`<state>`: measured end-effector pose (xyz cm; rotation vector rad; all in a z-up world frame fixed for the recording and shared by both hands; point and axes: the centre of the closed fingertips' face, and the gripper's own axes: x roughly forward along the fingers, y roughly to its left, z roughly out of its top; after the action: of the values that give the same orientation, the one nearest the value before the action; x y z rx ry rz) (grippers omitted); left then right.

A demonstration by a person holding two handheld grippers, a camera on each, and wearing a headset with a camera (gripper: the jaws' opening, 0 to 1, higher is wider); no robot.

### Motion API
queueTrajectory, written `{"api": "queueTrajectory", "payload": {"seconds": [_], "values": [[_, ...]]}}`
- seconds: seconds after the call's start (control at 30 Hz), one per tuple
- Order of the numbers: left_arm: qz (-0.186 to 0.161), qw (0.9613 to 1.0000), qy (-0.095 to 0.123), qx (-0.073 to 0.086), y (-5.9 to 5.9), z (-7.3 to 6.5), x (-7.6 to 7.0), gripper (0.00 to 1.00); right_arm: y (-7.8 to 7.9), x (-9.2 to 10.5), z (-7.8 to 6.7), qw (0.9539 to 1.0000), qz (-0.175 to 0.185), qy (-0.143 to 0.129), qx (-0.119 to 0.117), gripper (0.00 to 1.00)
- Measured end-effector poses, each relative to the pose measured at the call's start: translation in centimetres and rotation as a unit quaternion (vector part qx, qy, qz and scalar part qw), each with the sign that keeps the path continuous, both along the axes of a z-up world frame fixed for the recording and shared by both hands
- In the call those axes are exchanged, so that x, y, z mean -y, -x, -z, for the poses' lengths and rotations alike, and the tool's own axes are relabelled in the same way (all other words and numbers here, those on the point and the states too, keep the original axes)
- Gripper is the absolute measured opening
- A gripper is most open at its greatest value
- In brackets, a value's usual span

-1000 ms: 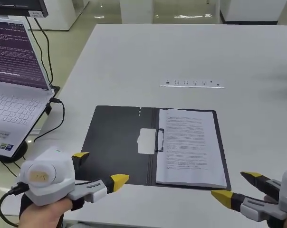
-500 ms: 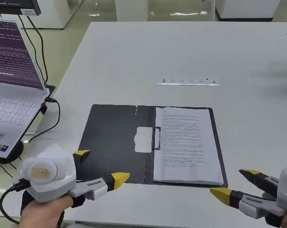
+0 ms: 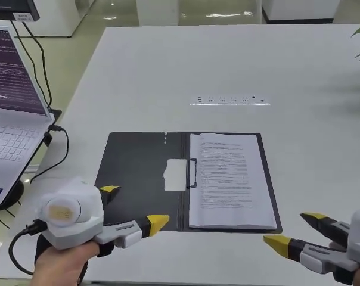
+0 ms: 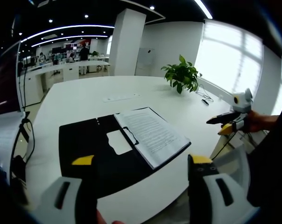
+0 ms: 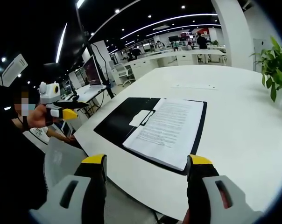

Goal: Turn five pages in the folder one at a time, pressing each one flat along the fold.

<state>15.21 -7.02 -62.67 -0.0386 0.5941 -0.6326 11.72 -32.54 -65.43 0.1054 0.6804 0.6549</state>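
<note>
Lying open on the table [image 3: 227, 59], the folder [image 3: 132, 173] sits near the left gripper [image 3: 134, 205] and right gripper [image 3: 295, 230]. Both are wide open and hold nothing. Pinching too deep could grab two pages [image 3: 230, 179] together, or crumple one.

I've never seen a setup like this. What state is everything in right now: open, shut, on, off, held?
folder: open, lying flat on the table.
pages: stacked flat on the folder's right half, none lifted.
left gripper: open, holding nothing.
right gripper: open, holding nothing.
laptop: lid open, screen lit.
</note>
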Motion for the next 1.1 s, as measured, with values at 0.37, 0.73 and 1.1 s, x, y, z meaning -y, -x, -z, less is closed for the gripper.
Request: {"api": "queueTrajectory", "payload": {"seconds": [0.37,0.73,1.1], "values": [[0.032,0.9995,-0.007,-0.002,-0.4,0.1,1.3,0.79,0.1,-0.4,0.0,1.0000,0.001,0.001,-0.004,0.69],[0.079,0.9963,-0.033,-0.002,-1.1,0.4,2.6,0.79,0.1,0.0,0.0,1.0000,0.007,-0.001,-0.005,0.69],[0.137,0.9886,-0.062,-0.001,-2.0,1.0,4.9,0.78,0.2,0.9,0.2,0.9998,0.018,-0.003,-0.007,0.69]]}}
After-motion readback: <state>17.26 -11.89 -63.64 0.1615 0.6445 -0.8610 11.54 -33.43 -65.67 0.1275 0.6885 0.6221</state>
